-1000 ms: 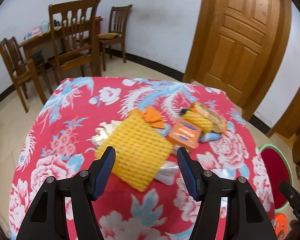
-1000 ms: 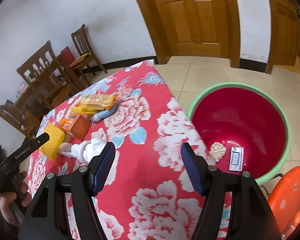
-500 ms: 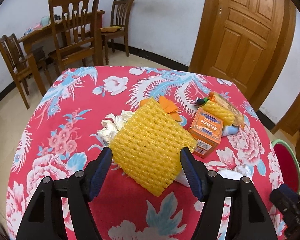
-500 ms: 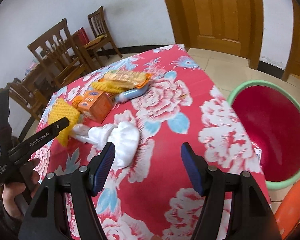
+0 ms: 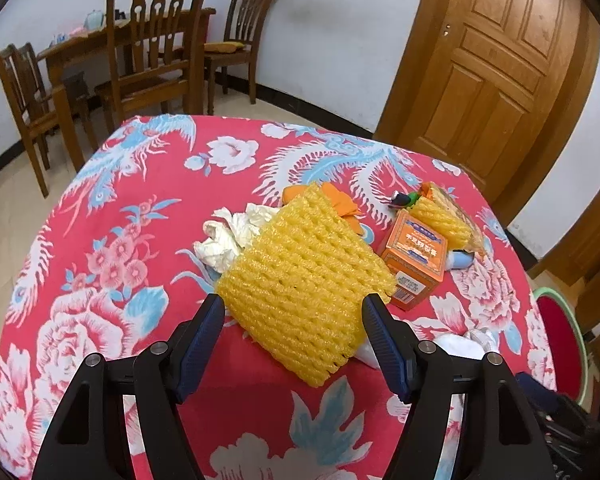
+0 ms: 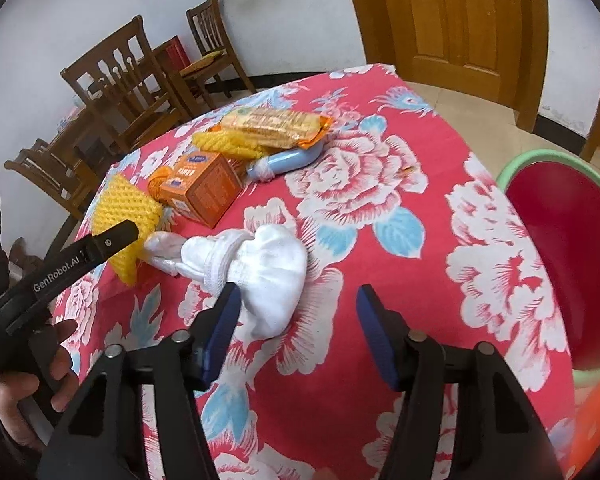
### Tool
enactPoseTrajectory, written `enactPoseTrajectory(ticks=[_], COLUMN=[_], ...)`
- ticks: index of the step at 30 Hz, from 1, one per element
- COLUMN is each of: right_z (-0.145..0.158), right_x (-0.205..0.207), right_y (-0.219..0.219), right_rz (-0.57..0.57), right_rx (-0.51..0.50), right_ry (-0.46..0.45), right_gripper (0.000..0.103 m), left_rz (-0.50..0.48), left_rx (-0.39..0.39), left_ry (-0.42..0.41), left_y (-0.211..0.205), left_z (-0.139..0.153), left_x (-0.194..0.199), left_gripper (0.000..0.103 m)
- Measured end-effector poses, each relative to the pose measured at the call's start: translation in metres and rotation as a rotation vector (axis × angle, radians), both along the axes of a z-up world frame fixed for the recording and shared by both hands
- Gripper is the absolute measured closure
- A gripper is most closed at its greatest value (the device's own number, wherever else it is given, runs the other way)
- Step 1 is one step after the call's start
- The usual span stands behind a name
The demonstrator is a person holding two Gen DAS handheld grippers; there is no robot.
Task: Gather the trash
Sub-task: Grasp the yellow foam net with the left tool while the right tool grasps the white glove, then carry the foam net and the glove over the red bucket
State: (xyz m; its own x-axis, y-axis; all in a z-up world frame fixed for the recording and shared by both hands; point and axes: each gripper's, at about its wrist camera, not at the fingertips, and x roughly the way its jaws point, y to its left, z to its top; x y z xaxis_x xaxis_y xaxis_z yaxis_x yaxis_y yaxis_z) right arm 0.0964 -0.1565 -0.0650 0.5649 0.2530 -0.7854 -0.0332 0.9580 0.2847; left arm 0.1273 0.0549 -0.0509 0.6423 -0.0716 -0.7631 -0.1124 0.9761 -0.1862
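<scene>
Trash lies on a table with a red flowered cloth (image 5: 100, 216). A yellow foam net (image 5: 300, 284) lies right in front of my open, empty left gripper (image 5: 294, 338), its near edge between the fingertips. Behind it are crumpled white tissue (image 5: 228, 236), orange peel (image 5: 340, 204), an orange box (image 5: 414, 256) and a snack packet (image 6: 276, 122). My right gripper (image 6: 296, 320) is open and empty; a white bundled cloth (image 6: 268, 276) lies just ahead of its left finger (image 6: 220, 328). The red basin with a green rim (image 6: 572, 256) stands on the floor to the right.
A second small yellow foam net (image 6: 228, 142) and a blue tube (image 6: 288, 160) lie by the snack packet. Wooden chairs (image 5: 152, 48) and a table stand beyond the far edge. A wooden door (image 5: 496, 64) is behind. An orange stool (image 6: 596, 428) stands by the basin.
My left gripper has moved forward to the yellow foam net. My right gripper has swung left from the basin toward the white cloth bundle.
</scene>
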Motion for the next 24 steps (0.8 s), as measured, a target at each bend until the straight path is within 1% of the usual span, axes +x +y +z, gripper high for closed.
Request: enactPoseTrajectory(ticks=[2, 5, 7, 9, 10, 12, 13, 14, 15, 18, 21, 24], right_z=[-0.002, -0.006, -0.007, -0.007, -0.007, -0.008, -0.008, -0.007, -0.007, -0.004, 0.000, 0.005], right_x=[0.001, 0.003, 0.003, 0.003, 0.003, 0.002, 0.001, 0.000, -0.002, -0.005, -0.009, -0.013], right_y=[0.003, 0.005, 0.006, 0.007, 0.007, 0.008, 0.009, 0.010, 0.010, 0.011, 0.009, 0.006], right_rz=[0.011, 0.024, 0.030, 0.035, 0.038, 0.047, 0.052, 0.057, 0.060, 0.065, 0.064, 0.062], right_rx=[0.003, 0.013, 0.014, 0.019, 0.021, 0.026, 0.028, 0.028, 0.028, 0.031, 0.033, 0.036], right_ry=[0.004, 0.012, 0.011, 0.011, 0.012, 0.010, 0.009, 0.005, 0.001, -0.016, -0.039, -0.059], right_gripper=[0.043, 0.047, 0.050, 0.057, 0.059, 0.067, 0.069, 0.073, 0.075, 0.083, 0.090, 0.092], left_rz=[-0.002, -0.016, -0.024, -0.030, -0.035, -0.035, -0.035, -0.035, -0.035, -0.035, -0.042, -0.052], left_rx=[-0.023, -0.060, -0.070, -0.080, -0.085, -0.085, -0.087, -0.092, -0.103, -0.132, -0.139, -0.148], left_ry=[0.002, 0.002, 0.000, -0.004, -0.007, -0.011, -0.013, -0.014, -0.013, -0.009, -0.020, -0.039], left_y=[0.002, 0.004, 0.004, 0.004, 0.004, 0.003, 0.004, 0.004, 0.006, 0.009, 0.009, 0.008], left_z=[-0.001, -0.002, -0.002, -0.001, 0.000, 0.002, 0.002, 0.003, 0.004, 0.005, 0.010, 0.017], left_x=[0.000, 0.000, -0.001, -0.002, -0.002, -0.004, -0.005, -0.006, -0.007, -0.011, -0.017, -0.024], left_gripper=[0.032, 0.040, 0.045, 0.053, 0.055, 0.060, 0.062, 0.066, 0.072, 0.079, 0.082, 0.082])
